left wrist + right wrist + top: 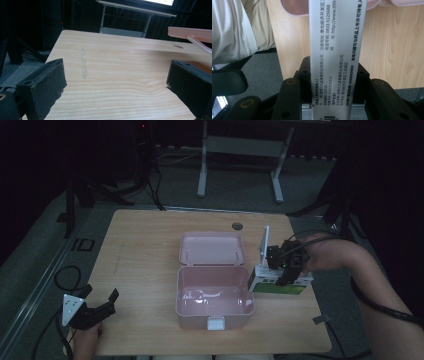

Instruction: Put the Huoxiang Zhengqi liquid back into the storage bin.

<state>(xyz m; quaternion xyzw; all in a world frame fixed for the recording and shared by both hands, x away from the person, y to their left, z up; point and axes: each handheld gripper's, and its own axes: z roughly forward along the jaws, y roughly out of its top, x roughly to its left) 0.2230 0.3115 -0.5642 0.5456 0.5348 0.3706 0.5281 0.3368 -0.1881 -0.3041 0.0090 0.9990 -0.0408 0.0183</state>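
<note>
1. While the right claw [284, 272] grips a white-and-green medicine carton [278, 285] across its narrow faces, the carton hangs just right of the open pink box [215, 305], at the bench's [145, 265] right side.
2. Seen from the right gripper view, both jaws press on the printed carton [335, 57], which runs lengthwise away from the claw [332, 85] toward the pink box rim [294, 10].
3. Left claw [102, 302]: jaws wide apart and holding nothing, resting at the near left corner; the left gripper view shows bare bench [117, 75] between them.
4. Pink box: lid [212, 248] thrown back on the far side, tray unoccupied, latch [215, 323] on the near wall.
5. Risk, judged: the long carton is gripped near one end, so it may pivot or slip between the pads during transfer.
6. Risk, judged: the carton's free end could catch the box's right wall and shove the unsteadied box leftward.
</note>
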